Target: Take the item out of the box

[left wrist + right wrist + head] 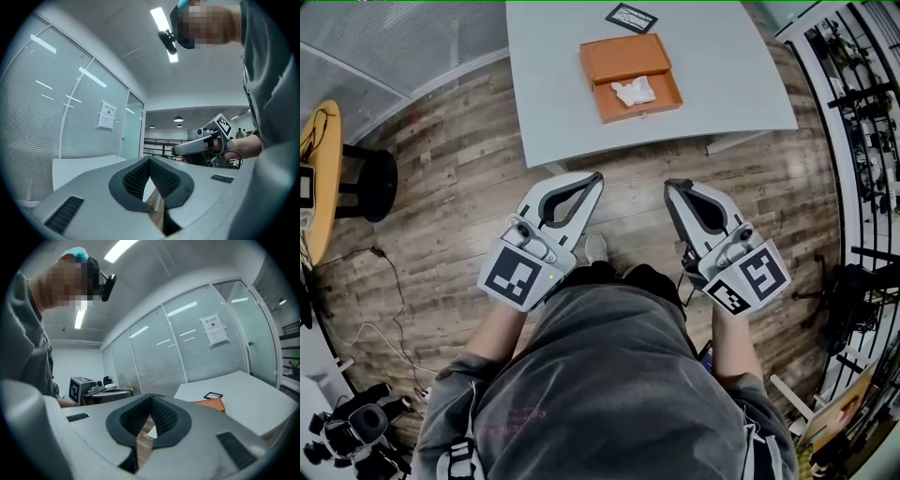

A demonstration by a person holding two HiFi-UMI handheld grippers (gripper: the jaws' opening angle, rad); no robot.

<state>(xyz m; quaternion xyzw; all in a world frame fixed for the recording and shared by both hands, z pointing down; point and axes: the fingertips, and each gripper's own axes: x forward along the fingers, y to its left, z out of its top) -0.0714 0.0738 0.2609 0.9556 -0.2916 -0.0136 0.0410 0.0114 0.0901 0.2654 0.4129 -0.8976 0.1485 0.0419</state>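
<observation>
An orange box [623,58] lies open on the grey table [562,103], its lid flipped back. A crumpled white item [634,91] rests in the box's nearer half. Both grippers hang close to the person's body over the wooden floor, well short of the table edge. The left gripper [598,175] is shut with nothing between its tips, and so is the right gripper [672,185]. In the right gripper view the shut jaws [151,397] point toward the table, with the orange box [212,404] low and far off. The left gripper view shows its shut jaws [150,160] and the right gripper [206,143] beyond.
A black marker card [631,17] lies on the table behind the box. A black stool [373,183] and a round yellow table [323,164] stand at the left, with cables [389,291] on the floor. Racks [867,131] line the right side.
</observation>
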